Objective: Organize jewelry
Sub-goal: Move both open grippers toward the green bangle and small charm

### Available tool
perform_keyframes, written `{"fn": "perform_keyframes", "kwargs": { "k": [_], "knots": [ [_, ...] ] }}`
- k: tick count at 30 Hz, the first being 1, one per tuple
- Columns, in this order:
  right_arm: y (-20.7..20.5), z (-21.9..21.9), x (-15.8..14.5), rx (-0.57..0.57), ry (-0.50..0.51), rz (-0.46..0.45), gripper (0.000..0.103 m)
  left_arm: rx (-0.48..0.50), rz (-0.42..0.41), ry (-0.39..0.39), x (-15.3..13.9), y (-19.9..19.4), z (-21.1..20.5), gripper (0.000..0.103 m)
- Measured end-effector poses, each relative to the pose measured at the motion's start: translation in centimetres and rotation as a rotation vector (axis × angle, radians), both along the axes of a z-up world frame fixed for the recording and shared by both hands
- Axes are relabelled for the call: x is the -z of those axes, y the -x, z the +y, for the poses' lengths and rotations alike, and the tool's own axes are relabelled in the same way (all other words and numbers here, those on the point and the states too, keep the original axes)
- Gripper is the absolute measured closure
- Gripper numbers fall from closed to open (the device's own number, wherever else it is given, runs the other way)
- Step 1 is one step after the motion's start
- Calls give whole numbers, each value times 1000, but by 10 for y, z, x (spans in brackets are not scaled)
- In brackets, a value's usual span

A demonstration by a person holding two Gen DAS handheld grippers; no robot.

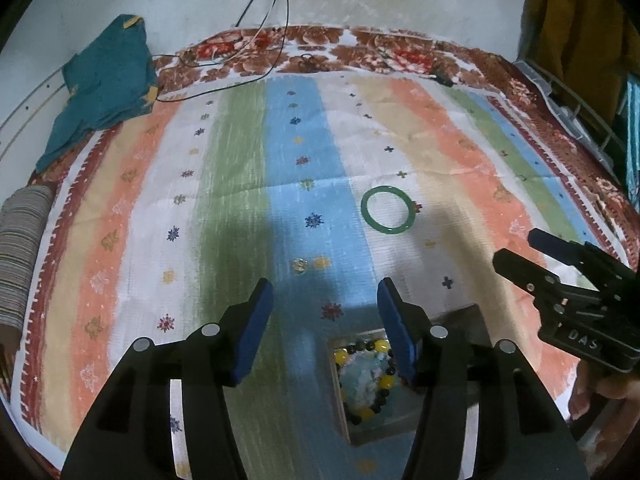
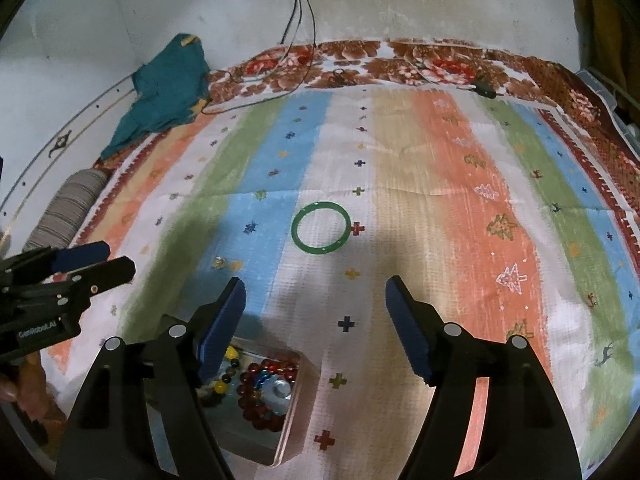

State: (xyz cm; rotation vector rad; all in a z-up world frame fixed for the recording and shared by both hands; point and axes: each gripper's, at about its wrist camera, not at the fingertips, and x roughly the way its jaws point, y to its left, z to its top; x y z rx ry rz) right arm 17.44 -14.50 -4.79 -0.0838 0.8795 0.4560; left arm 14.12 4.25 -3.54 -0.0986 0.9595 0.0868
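A green bangle (image 1: 387, 211) lies flat on the striped cloth; it also shows in the right wrist view (image 2: 321, 231). A small clear ring (image 1: 299, 266) lies nearer, also seen in the right wrist view (image 2: 219, 262). A small open box (image 1: 374, 428) holds a yellow-and-black bead bracelet (image 1: 366, 376); the right wrist view shows the box (image 2: 298, 412) with a red bead bracelet (image 2: 256, 396) too. My left gripper (image 1: 326, 300) is open and empty above the box. My right gripper (image 2: 316, 300) is open and empty, short of the bangle.
A teal cloth (image 1: 104, 84) lies at the far left corner. A striped grey roll (image 1: 20, 256) sits at the left edge. Cables (image 1: 256, 40) trail over the far floral border. A wire rack (image 1: 576, 116) stands at the right.
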Motion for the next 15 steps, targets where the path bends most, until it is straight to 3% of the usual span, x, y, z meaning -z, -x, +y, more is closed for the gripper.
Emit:
{"fn": "perform_keyframes", "kwargs": {
  "k": [15],
  "knots": [
    [-32,9,15,14,14,25,26,-2,81,-25,32,-36,8,46]
  ]
}}
